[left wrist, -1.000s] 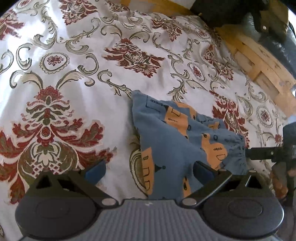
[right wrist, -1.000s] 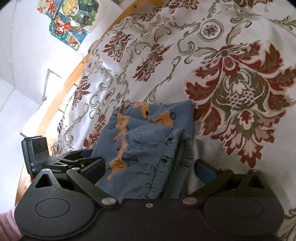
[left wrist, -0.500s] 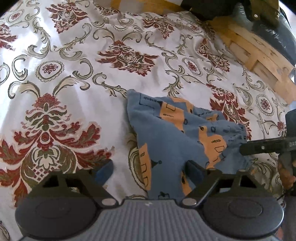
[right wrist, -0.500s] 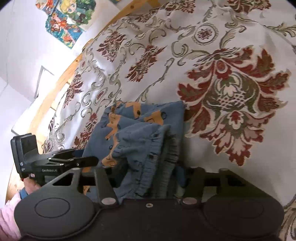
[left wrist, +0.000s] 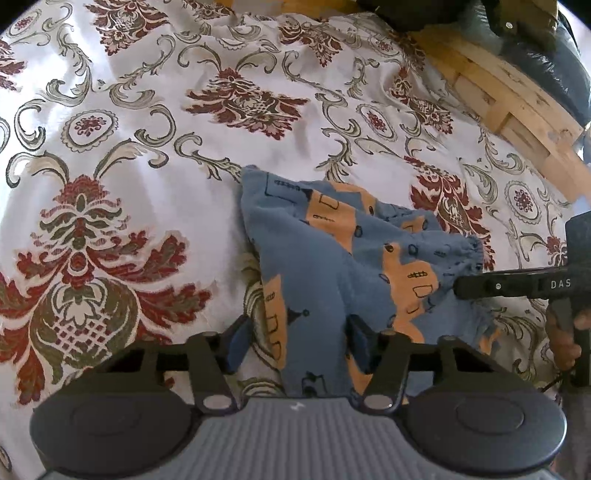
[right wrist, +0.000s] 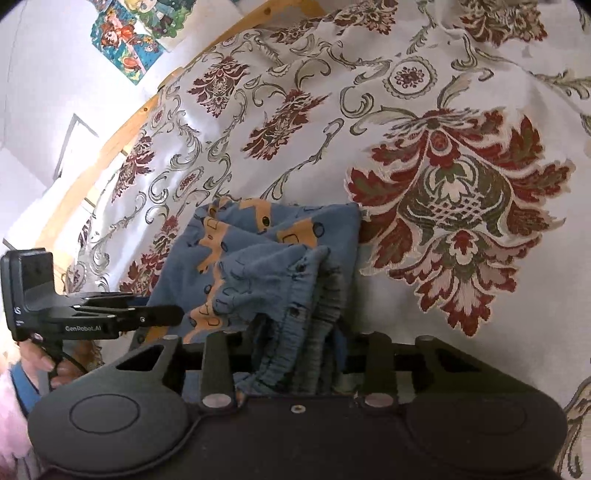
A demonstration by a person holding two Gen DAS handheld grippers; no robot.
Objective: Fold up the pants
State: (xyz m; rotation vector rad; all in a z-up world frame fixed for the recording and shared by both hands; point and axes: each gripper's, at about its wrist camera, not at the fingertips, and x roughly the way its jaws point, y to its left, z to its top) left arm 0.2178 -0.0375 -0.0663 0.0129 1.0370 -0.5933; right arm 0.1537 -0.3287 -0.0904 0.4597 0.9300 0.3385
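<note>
Small blue pants with orange print point(left wrist: 332, 258) lie folded and bunched on a floral bedspread point(left wrist: 147, 110). My left gripper point(left wrist: 299, 339) has its jaws partly closed around the near fold of the pants, with a gap still showing on the left side. My right gripper point(right wrist: 295, 350) is shut on the gathered waistband of the pants point(right wrist: 280, 266). The right gripper also shows in the left wrist view point(left wrist: 517, 286) at the pants' right edge. The left gripper shows in the right wrist view point(right wrist: 159, 314) at their left edge.
A wooden bed frame point(left wrist: 517, 103) runs along the far right with a dark object point(left wrist: 546, 48) beyond it. In the right wrist view a wooden rail point(right wrist: 122, 136) borders the bedspread and colourful pictures point(right wrist: 136, 33) hang on the white wall.
Both grippers have closed in on the pants. The right one went from open to shut on the waistband. The left one's jaws narrowed around the near fold.
</note>
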